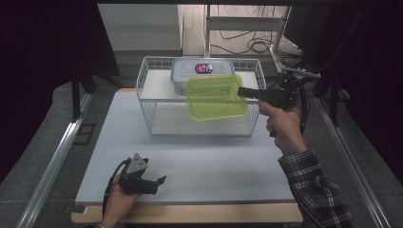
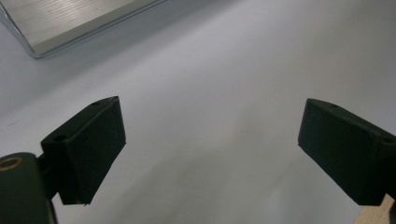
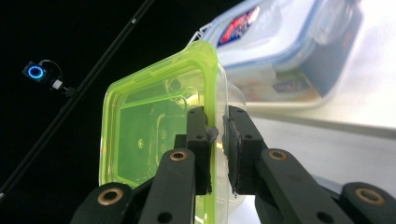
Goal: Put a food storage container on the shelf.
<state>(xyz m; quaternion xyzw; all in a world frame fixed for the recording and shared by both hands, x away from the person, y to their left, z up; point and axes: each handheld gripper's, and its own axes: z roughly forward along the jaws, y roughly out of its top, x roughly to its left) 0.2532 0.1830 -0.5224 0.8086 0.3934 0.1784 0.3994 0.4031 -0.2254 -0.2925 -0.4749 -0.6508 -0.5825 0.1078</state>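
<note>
Right gripper (image 1: 244, 92), held at the right of the high view, with its 2 jaws clamped on the rim of a lime-green container (image 1: 216, 97); the container hangs tilted in the air at the front of a white wire basket (image 1: 151, 109), partly over its rim. In the right gripper view the jaws pinch the container's (image 3: 140, 140) edge between them. Behind it, on the raised shelf inside the basket, sits a clear lidded box (image 1: 202, 71) with a blue rim and a red-and-blue label. Left gripper (image 1: 159, 181), held low near the front edge of the grey table (image 1: 214, 166), with its 2 jaws spread wide apart and nothing between them
</note>
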